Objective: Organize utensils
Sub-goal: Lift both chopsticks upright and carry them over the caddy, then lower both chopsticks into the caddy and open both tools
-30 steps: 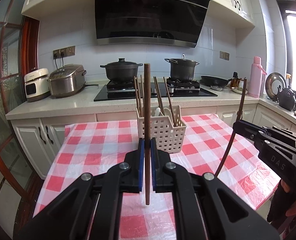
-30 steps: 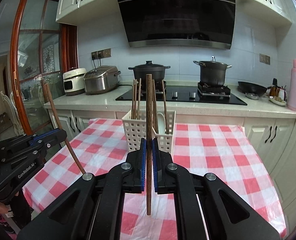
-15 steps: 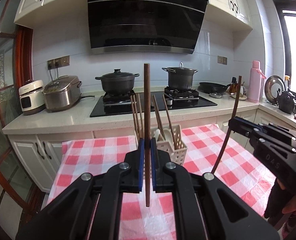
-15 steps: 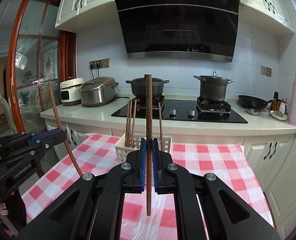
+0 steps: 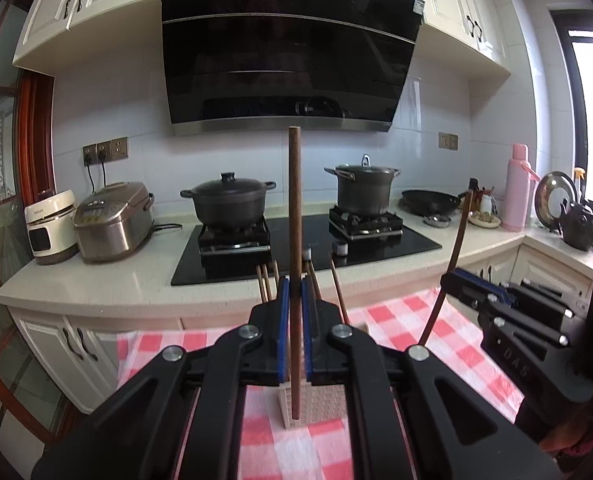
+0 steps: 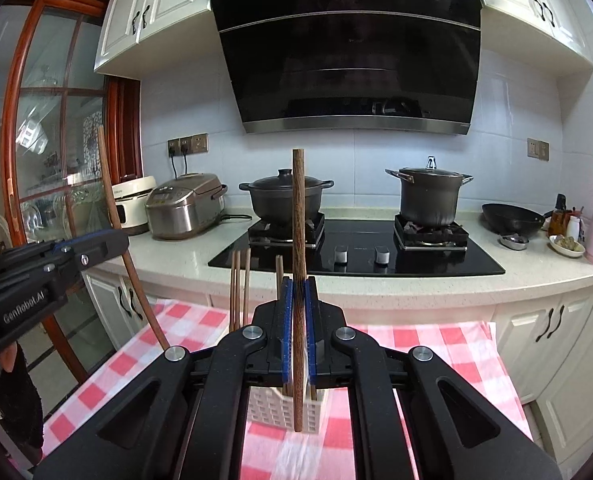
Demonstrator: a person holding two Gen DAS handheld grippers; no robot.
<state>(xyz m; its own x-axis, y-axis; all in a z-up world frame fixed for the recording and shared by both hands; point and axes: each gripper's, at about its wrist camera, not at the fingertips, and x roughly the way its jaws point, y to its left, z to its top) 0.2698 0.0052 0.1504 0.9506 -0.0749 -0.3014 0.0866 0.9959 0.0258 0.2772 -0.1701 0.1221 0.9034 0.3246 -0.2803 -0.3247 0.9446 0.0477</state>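
Gripping one upright chopstick each, left tongs point(image 5: 292, 292) and right tongs point(image 6: 298, 300), above one white basket point(image 6: 272, 408).

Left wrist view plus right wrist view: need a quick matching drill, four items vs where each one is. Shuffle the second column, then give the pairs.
Items
1. left tool's chopstick
2. lidded black pot
3. pink thermos
4. white utensil basket

Places
A. on the counter at the far right, by the window
B. on the checkered tablecloth, just beyond the tools
C. on the left burner of the stove
D. clamped upright between blue pads

Pairs: 1-D, 2-C, 3-A, 4-B
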